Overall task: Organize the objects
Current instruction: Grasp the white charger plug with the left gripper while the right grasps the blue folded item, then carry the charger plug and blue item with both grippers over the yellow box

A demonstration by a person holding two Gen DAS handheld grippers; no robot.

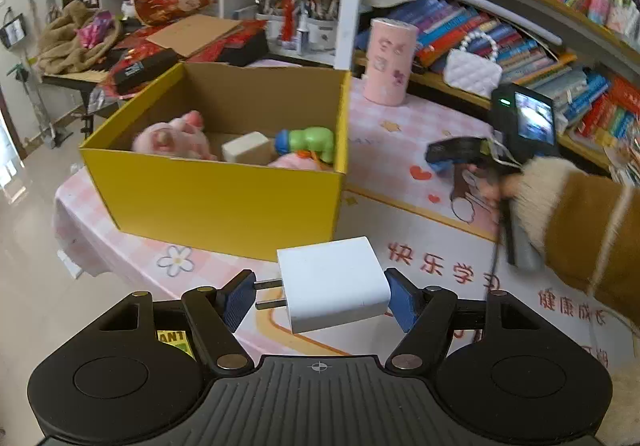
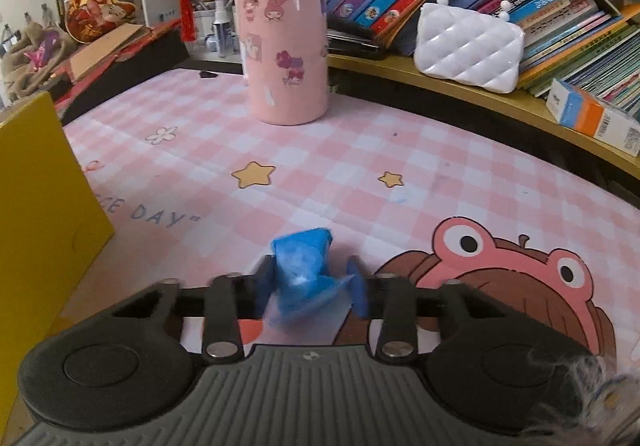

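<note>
The yellow box (image 1: 216,186) stands at the left of the table, open-topped, with a pink plush (image 1: 172,138), a beige block (image 1: 246,148) and a green toy (image 1: 310,140) already inside. Just right of it and nearer, the left gripper (image 1: 320,296) pinches a white charger (image 1: 334,284) across its length, its 2 prongs pointing left, so the box lies ahead and slightly left, likely the next drop.

Further right, the right gripper (image 2: 312,282) is pressed onto a small blue packet (image 2: 302,266) low over the pink checked mat (image 2: 400,150); blur hides whether it has lifted. Only the right wrist view shows that packet clearly; only the left shows the box's contents.
</note>
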